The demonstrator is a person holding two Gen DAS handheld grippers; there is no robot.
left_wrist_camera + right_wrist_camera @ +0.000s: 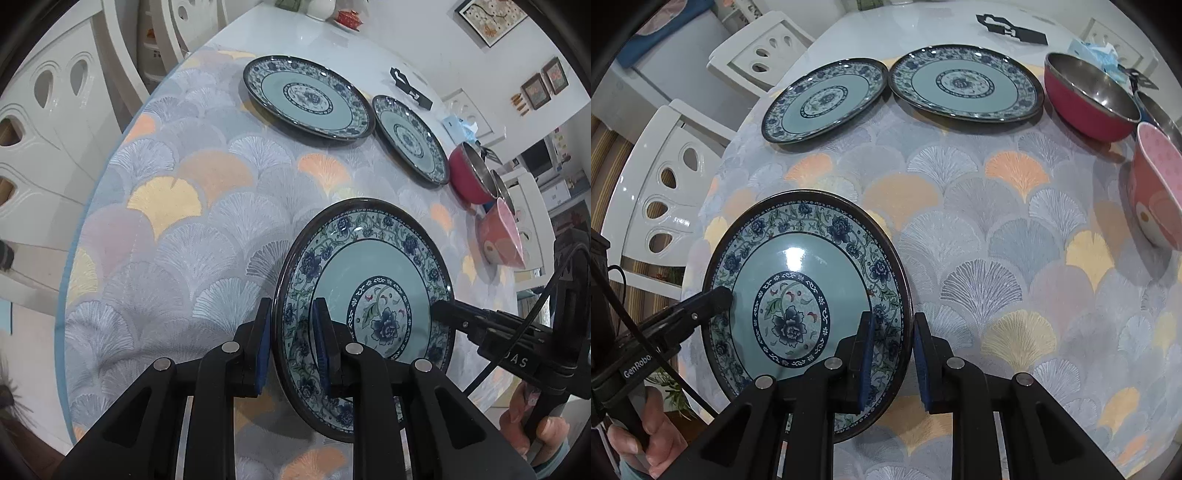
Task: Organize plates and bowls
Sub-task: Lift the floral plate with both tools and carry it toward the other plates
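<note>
The left claw (pixel 291 347) is clamped on one edge of the floral plate (pixel 373 295). The right claw (pixel 892 354) is clamped on the opposite edge, and the plate is tilted above the table (pixel 166 229).

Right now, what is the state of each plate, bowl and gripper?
Held plate: gripped at opposite rims by both grippers.
Left gripper: shut on the plate rim.
Right gripper: shut on the plate rim.
Two far plates: flat, side by side.
Red bowl: upright, empty.
Pink bowl: upright.

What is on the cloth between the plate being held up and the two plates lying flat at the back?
Nothing: between the held plate and the two flat plates, only bare patterned tablecloth shows, clearest in the right wrist view.
</note>
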